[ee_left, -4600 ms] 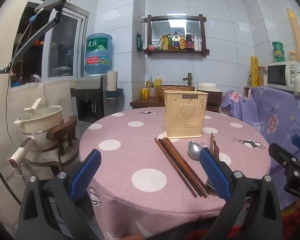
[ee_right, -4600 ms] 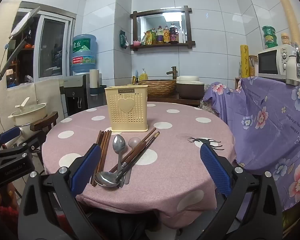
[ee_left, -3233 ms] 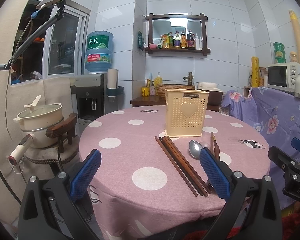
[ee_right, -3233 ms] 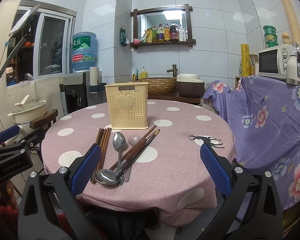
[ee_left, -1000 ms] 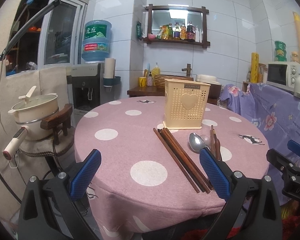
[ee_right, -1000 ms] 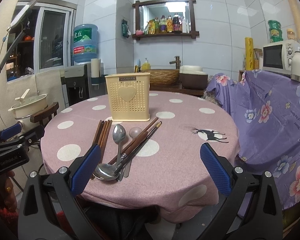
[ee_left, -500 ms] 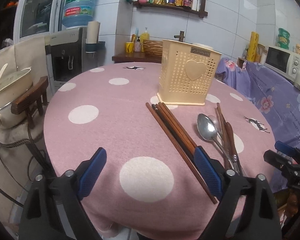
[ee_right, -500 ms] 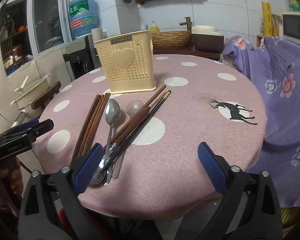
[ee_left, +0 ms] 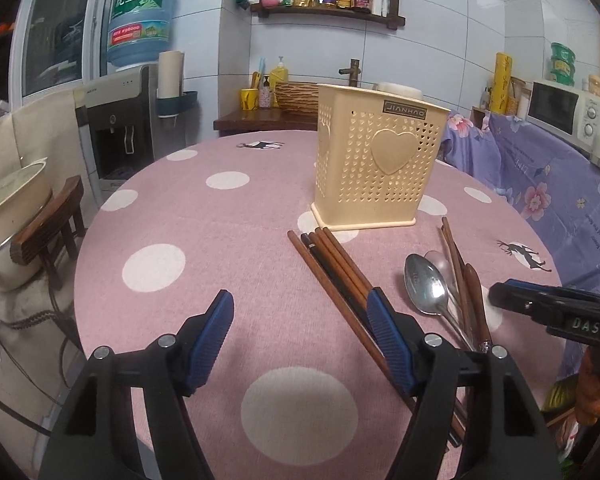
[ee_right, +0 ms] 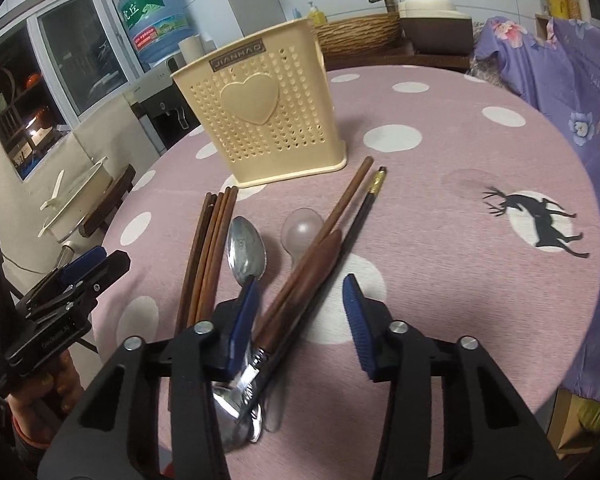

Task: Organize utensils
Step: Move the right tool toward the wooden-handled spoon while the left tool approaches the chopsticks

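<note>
A cream perforated utensil holder (ee_left: 380,168) (ee_right: 268,120) stands upright on the pink dotted table (ee_left: 220,232). In front of it lie a bundle of brown chopsticks (ee_left: 332,264) (ee_right: 210,248), a metal spoon (ee_left: 424,284) (ee_right: 246,252), a clear spoon (ee_right: 302,228), a wooden-handled utensil (ee_right: 316,264) and a black chopstick (ee_right: 364,208). My left gripper (ee_left: 299,300) hovers over the cloth, jaws closing, the chopstick bundle just inside its right finger. My right gripper (ee_right: 300,284) is closing around the wooden-handled utensil and the chopsticks beside it; its pads do not press on them.
A pot on a wooden stool (ee_left: 40,232) sits off the table's left edge, with a water dispenser (ee_left: 128,136) behind. Purple floral cloth (ee_left: 540,184) covers furniture on the right, under a microwave (ee_left: 560,108). A hand (ee_right: 48,392) holds the left gripper.
Both grippers have moved forward and tipped down toward the table. Their jaws have narrowed, the right far more, and the right now straddles the utensil pile.
</note>
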`<action>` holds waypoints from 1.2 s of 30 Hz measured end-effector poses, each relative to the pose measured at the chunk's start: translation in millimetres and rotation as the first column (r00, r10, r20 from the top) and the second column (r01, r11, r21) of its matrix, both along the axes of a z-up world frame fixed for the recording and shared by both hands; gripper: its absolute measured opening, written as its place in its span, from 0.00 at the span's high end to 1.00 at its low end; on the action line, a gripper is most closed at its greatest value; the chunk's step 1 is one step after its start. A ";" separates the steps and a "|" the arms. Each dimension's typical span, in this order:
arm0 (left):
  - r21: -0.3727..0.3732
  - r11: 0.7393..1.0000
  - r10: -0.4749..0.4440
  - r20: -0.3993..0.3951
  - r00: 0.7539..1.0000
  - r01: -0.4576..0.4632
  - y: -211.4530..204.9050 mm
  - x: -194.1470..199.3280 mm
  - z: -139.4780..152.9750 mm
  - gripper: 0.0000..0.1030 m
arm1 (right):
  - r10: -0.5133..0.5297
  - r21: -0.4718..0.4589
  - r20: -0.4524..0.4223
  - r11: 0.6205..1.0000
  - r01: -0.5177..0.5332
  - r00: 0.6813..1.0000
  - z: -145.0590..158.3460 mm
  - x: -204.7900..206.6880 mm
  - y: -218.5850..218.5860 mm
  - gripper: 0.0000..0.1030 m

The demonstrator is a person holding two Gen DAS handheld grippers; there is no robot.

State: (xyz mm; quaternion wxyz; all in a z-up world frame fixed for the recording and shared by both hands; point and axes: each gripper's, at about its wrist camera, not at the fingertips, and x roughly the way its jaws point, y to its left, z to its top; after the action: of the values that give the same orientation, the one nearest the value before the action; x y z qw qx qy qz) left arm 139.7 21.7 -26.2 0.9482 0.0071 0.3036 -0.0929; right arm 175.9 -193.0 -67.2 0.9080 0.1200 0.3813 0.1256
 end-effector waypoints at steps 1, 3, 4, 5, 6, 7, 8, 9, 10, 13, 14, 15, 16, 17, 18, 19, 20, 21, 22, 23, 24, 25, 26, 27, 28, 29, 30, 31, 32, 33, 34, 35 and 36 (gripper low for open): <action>-0.001 1.000 0.000 -0.003 1.000 0.000 0.6 2.3 -0.3 0.33 | -0.001 0.001 -0.011 1.000 0.001 1.000 -1.1 4.0 2.2 0.67; -0.006 1.000 0.002 -0.008 1.000 -0.003 2.7 6.8 -1.6 0.33 | -0.014 -0.005 -0.034 1.000 0.014 0.999 -3.2 10.4 4.0 0.68; -0.009 1.000 0.003 -0.010 1.000 -0.003 4.2 8.1 -1.9 0.33 | -0.023 -0.005 -0.047 1.000 0.022 0.999 -4.4 13.9 4.4 0.70; -0.011 1.000 0.004 -0.010 1.000 -0.004 5.9 8.9 -2.4 0.34 | -0.025 -0.003 -0.055 1.000 0.025 0.998 -5.4 16.7 4.0 0.72; -0.011 1.000 0.004 -0.009 1.000 -0.005 7.1 9.5 -2.9 0.33 | -0.026 -0.004 -0.066 1.000 0.026 0.997 -6.4 19.4 5.0 0.75; -0.010 1.000 0.005 -0.010 1.000 -0.005 8.3 10.5 -3.2 0.33 | -0.028 -0.006 -0.074 1.000 0.028 0.997 -7.5 20.9 4.9 0.77; -0.010 1.000 0.005 -0.010 1.000 -0.005 9.1 11.0 -3.7 0.33 | -0.030 -0.006 -0.081 1.000 0.030 0.996 -8.9 23.4 5.1 0.78; -0.009 1.000 0.005 -0.013 1.000 -0.005 10.0 12.0 -4.7 0.33 | -0.032 -0.005 -0.092 0.999 0.031 0.995 -10.1 26.0 5.8 0.79; -0.009 1.000 0.005 -0.016 1.000 -0.005 10.6 13.2 -5.6 0.33 | -0.036 -0.006 -0.102 0.999 0.035 0.994 -10.9 28.2 5.7 0.80; -0.011 1.000 0.003 -0.029 1.000 -0.004 12.8 16.3 -8.9 0.33 | -0.059 -0.016 -0.115 0.998 0.057 0.992 -10.9 34.7 3.9 0.80; -0.010 1.000 0.003 -0.031 0.999 -0.004 12.9 16.3 -10.0 0.33 | -0.061 -0.017 -0.120 0.998 0.059 0.991 -10.9 36.4 3.4 0.80; -0.009 1.000 0.002 -0.037 0.999 -0.003 12.9 17.6 -11.3 0.33 | -0.062 -0.020 -0.125 0.998 0.060 0.990 -10.3 38.8 3.6 0.80; -0.008 1.000 0.001 -0.041 0.999 -0.001 13.0 18.4 -12.4 0.33 | -0.063 -0.029 -0.130 0.998 0.060 0.989 -9.5 41.6 4.4 0.80; -0.006 1.000 -0.002 -0.048 0.999 0.002 12.6 20.0 -13.4 0.33 | -0.062 -0.039 -0.133 0.998 0.057 0.989 -8.9 43.6 4.9 0.80; 0.000 1.000 -0.004 -0.057 0.998 0.004 11.6 22.2 -14.4 0.33 | -0.062 -0.053 -0.133 0.997 0.055 0.989 -8.3 45.3 6.2 0.80; 0.007 1.000 -0.007 -0.062 0.998 0.007 11.4 23.5 -16.2 0.33 | -0.060 -0.067 -0.134 0.996 0.052 0.989 -7.7 47.0 8.1 0.80; 0.012 1.000 -0.010 -0.069 0.998 0.011 10.4 25.4 -17.3 0.33 | -0.060 -0.077 -0.136 0.996 0.050 0.989 -7.3 47.9 9.0 0.80; 0.015 1.000 -0.019 -0.080 0.997 0.020 8.8 28.4 -18.6 0.33 | -0.061 -0.084 -0.138 0.995 0.049 0.989 -7.0 48.0 9.7 0.80; 0.017 0.999 -0.026 -0.094 0.995 0.028 7.3 32.0 -19.8 0.33 | -0.060 -0.094 -0.137 0.994 0.047 0.989 -6.3 48.2 11.6 0.80; 0.017 0.999 -0.030 -0.109 0.994 0.032 5.8 36.1 -21.2 0.33 | -0.056 -0.102 -0.134 0.994 0.043 0.989 -5.9 47.9 12.8 0.80; 0.016 0.999 -0.032 -0.125 0.992 0.035 3.7 41.0 -21.8 0.34 | -0.050 -0.110 -0.128 0.993 0.036 0.990 -5.5 47.4 14.8 0.80; 0.019 0.999 -0.038 -0.135 0.990 0.040 1.0 45.1 -22.5 0.33 | -0.043 -0.118 -0.122 0.993 0.029 0.992 -5.4 46.2 17.1 0.81; 0.030 0.998 -0.043 -0.141 0.989 0.047 -2.7 48.1 -23.5 0.33 | -0.037 -0.123 -0.115 0.992 0.023 0.993 -5.6 45.0 18.6 0.81; 0.050 0.998 -0.040 -0.148 0.988 0.048 -7.3 52.0 -24.8 0.33 | -0.034 -0.124 -0.108 0.992 0.020 0.994 -5.7 44.5 19.4 0.81; 0.065 0.997 -0.037 -0.156 0.987 0.048 -10.7 55.6 -26.4 0.34 | -0.033 -0.116 -0.106 0.993 0.021 0.994 -6.1 44.5 18.9 0.81; 0.071 0.996 -0.038 -0.165 0.986 0.051 -12.7 57.7 -28.6 0.34 | -0.032 -0.105 -0.106 0.994 0.021 0.994 -6.2 44.8 17.9 0.82; 0.075 0.996 -0.039 -0.180 0.983 0.053 -15.5 61.6 -31.1 0.34 | -0.027 -0.098 -0.104 0.995 0.017 0.994 -6.1 45.4 17.6 0.82; 0.079 0.996 -0.036 -0.193 0.981 0.052 -17.5 64.6 -33.5 0.34 | -0.022 -0.101 -0.101 0.995 0.012 0.995 -6.2 45.5 18.4 0.82; 0.077 0.996 -0.035 -0.199 0.979 0.052 -19.0 67.3 -35.1 0.33 | -0.018 -0.104 -0.097 0.995 0.008 0.995 -6.4 45.4 19.4 0.82; 0.078 0.996 -0.036 -0.201 0.979 0.052 -20.9 69.4 -35.0 0.33 | -0.014 -0.105 -0.093 0.994 0.004 0.996 -6.3 45.7 20.2 0.82; 0.090 0.995 -0.034 -0.202 0.979 0.053 -22.8 71.2 -34.6 0.34 | -0.009 -0.107 -0.089 0.994 -0.001 0.996 -6.3 45.7 21.0 0.82; 0.107 0.993 -0.029 -0.206 0.978 0.052 -23.8 72.1 -35.1 0.33 | -0.005 -0.108 -0.084 0.994 -0.004 0.996 -6.6 45.1 21.5 0.82; 0.117 0.992 -0.027 -0.208 0.978 0.053 -22.0 71.4 -35.2 0.33 | -0.003 -0.110 -0.081 0.994 -0.006 0.997 -6.6 44.8 21.9 0.82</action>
State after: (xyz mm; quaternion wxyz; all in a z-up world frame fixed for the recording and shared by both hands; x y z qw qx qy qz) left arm 211.1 -0.3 -61.3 0.9075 0.0614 0.4049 -0.0935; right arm 220.6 -171.1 -73.8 0.8969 0.0747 0.4242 0.1001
